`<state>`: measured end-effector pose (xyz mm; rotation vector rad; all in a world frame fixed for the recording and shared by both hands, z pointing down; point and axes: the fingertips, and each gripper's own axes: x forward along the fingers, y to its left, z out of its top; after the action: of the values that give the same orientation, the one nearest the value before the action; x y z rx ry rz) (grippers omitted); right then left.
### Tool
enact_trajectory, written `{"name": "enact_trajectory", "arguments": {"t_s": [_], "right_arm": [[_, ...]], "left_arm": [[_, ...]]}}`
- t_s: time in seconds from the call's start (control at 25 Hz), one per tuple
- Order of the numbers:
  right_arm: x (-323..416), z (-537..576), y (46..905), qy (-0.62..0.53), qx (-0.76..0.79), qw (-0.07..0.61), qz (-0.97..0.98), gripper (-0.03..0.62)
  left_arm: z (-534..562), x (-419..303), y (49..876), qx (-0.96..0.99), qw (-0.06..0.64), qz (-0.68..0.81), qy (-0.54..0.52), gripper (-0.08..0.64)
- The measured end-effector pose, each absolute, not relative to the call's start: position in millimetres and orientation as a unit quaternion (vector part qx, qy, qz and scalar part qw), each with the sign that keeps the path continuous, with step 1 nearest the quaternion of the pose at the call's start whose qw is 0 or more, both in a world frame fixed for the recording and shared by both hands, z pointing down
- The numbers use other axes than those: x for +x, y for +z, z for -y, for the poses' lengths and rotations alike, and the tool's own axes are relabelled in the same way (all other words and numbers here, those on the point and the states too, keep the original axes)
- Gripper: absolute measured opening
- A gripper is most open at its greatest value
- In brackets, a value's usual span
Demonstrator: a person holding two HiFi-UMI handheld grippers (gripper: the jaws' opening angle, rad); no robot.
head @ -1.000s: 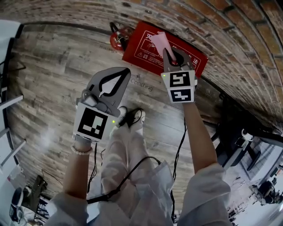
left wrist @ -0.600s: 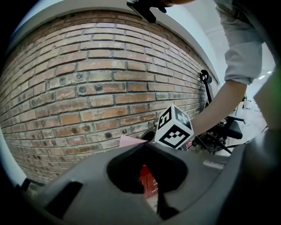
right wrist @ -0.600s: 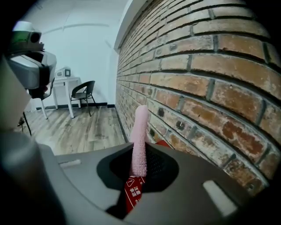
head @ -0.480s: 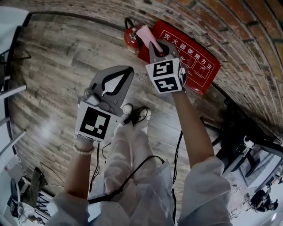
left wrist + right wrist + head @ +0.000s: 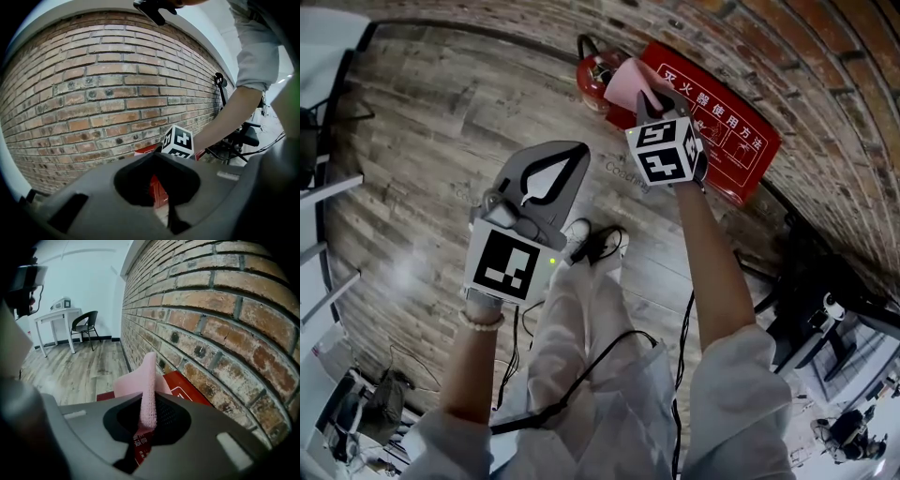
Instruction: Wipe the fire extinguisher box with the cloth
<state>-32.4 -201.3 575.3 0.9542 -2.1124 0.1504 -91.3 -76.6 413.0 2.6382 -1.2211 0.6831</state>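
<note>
Head view: the right claw [image 5: 649, 94] is clamped on the pink cloth [image 5: 623, 82] and reaches forward on a nearly straight arm. It sits over the left end of the red fire extinguisher box [image 5: 741, 141]. The box lies at the foot of the brick wall [image 5: 825, 56], with its long axis running along the wall. Most of its face stretches away to that claw's right, so a wiping stroke would likely run that way. A fire extinguisher [image 5: 595, 70] stands just beside the box's left end. The left claw [image 5: 570, 150] hangs over the wooden floor [image 5: 441, 141], nearer the body and well apart from the box.

Left gripper view: its jaws meet at the tips with nothing between them. The red box shows beyond, behind the right claw's marker cube [image 5: 178, 142].

Right gripper view: the cloth stands upright, pinched between the jaws, and the box's red face lies just beneath, hard against the bricks. Whether cloth and box touch, I cannot tell.
</note>
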Motion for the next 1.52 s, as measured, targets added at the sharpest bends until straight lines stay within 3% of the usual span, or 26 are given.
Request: {"name": "enact_trajectory", "arguments": {"t_s": [0.72,1.52], "right_arm": [[17.2,194.2,581.4,0.074,0.406,0.404,0.817,0.018],[123.8,167.0,582.6,0.113,0.485,0.398,0.771,0.018]], "left_arm": [[78.7,-58.7,414.6,0.891,0.075,0.384,0.231,-0.002],[74.6,-2.9,410.4,0.909,0.065,0.343,0.229,-0.002]]}}
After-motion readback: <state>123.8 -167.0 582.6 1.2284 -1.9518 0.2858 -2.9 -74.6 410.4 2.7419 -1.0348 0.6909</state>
